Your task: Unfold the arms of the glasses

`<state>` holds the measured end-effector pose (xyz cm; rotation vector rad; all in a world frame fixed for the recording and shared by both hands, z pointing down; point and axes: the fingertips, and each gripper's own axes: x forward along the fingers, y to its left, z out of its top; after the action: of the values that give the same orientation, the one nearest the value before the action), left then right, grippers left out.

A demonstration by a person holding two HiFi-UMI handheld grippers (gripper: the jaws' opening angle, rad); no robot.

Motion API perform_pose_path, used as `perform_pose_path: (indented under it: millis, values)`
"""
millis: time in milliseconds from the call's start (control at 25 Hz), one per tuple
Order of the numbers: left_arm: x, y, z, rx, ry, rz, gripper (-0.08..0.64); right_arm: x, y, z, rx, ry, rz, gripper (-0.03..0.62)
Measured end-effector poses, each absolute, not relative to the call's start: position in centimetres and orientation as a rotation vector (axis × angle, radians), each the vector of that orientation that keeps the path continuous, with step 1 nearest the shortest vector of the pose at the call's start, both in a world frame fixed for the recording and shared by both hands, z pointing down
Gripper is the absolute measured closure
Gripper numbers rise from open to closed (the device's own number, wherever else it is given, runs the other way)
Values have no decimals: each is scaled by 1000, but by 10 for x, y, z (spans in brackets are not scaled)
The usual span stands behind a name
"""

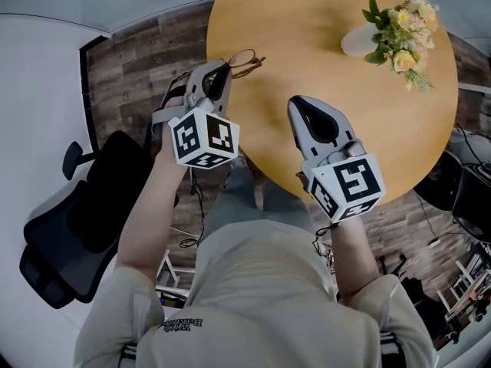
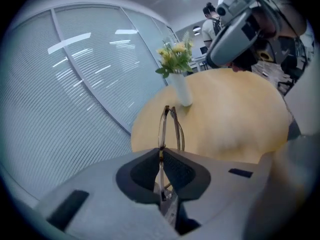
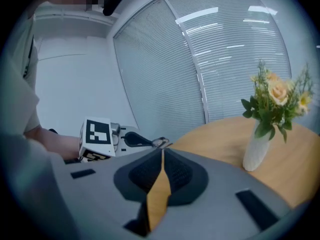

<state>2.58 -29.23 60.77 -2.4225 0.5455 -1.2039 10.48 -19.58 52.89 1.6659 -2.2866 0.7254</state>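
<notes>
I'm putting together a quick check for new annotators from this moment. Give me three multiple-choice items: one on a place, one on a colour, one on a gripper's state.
1. Where does the vase stand?
A. on a shelf
B. on the round wooden table
C. on a stool

2. What colour is the vase?
A. white
B. red
C. black

3. What is the left gripper doing?
A. open with nothing in it
B. shut on the vase
C. shut on the glasses

Answers:
1 B: the head view shows the vase standing on the tabletop.
2 A: its body shows white in both gripper views.
3 C: the left gripper view shows the jaws closed on the frame of the glasses.
</notes>
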Motion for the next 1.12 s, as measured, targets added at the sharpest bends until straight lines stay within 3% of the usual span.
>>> perform_pose_path:
  millis: [400, 1120]
  values:
    - [9, -280, 473, -2460, 749, -922, 521, 94, -198, 436, 1689, -2450, 563, 555]
    - [-39, -231, 302, -2543, 996, -403, 522, 83, -186, 266, 1757, -2590, -17, 555]
